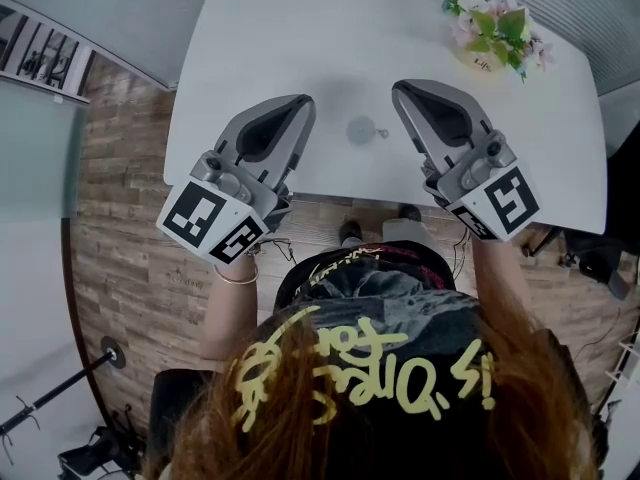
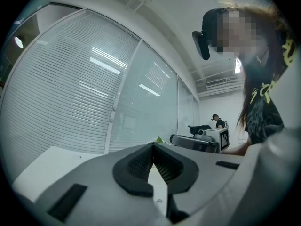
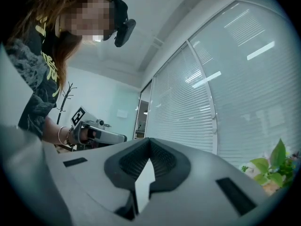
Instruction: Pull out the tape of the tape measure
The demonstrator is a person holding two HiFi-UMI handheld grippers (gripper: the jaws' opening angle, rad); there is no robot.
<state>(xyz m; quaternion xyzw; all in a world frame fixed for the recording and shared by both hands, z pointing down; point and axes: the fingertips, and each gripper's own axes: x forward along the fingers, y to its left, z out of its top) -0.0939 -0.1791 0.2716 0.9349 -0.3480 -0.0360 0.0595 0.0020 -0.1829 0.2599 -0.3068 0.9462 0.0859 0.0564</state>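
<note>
The tape measure [image 1: 361, 130] is a small round grey case with a short tab on its right side. It lies on the white table [image 1: 300, 28], between my two grippers and touching neither. My left gripper [image 1: 305, 102] hovers over the table's near edge to the left of it, jaws shut with nothing between them. My right gripper [image 1: 400, 88] hangs to the right of it, also shut and empty. In the left gripper view the closed pads [image 2: 141, 166] meet at a point. The right gripper view shows its pads [image 3: 162, 160] meeting the same way. Neither gripper view shows the tape measure.
A small pot of flowers [image 1: 492, 30] stands at the table's far right; its leaves [image 3: 275, 166] show in the right gripper view. Glass walls with blinds [image 2: 84, 88] surround the room. Wood floor [image 1: 120, 228] lies left of the table, with stands and cables at the bottom left.
</note>
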